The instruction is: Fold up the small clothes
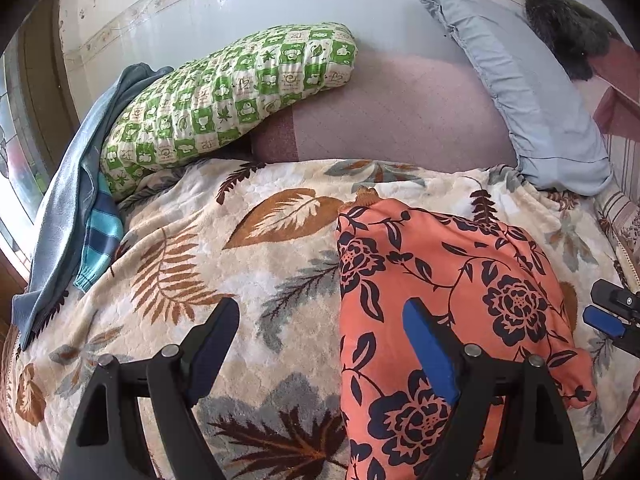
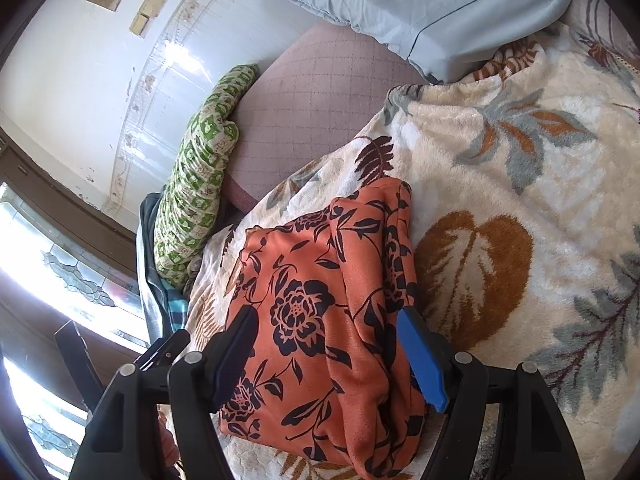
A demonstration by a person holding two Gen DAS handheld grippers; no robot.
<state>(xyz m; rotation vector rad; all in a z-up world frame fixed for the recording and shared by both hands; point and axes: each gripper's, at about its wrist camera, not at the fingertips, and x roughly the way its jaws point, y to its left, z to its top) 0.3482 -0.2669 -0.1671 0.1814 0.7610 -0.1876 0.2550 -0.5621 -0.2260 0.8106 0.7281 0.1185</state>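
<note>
An orange garment with dark blue flowers [image 1: 448, 280] lies folded on a leaf-patterned blanket [image 1: 224, 240]. It also shows in the right wrist view [image 2: 320, 300]. My left gripper [image 1: 320, 312] is open above the garment's left edge, one finger over the blanket and one over the cloth. My right gripper [image 2: 326, 320] is open and straddles the garment's near part, holding nothing. Its fingertips [image 1: 604, 320] show at the right edge of the left wrist view.
A green checked pillow [image 1: 224, 96] and a light blue pillow [image 1: 528, 92] lie at the head of the bed on a pink sheet [image 1: 400, 112]. Blue-grey and striped clothes [image 1: 76, 216] hang at the left edge. A window [image 2: 60, 280] is to the left.
</note>
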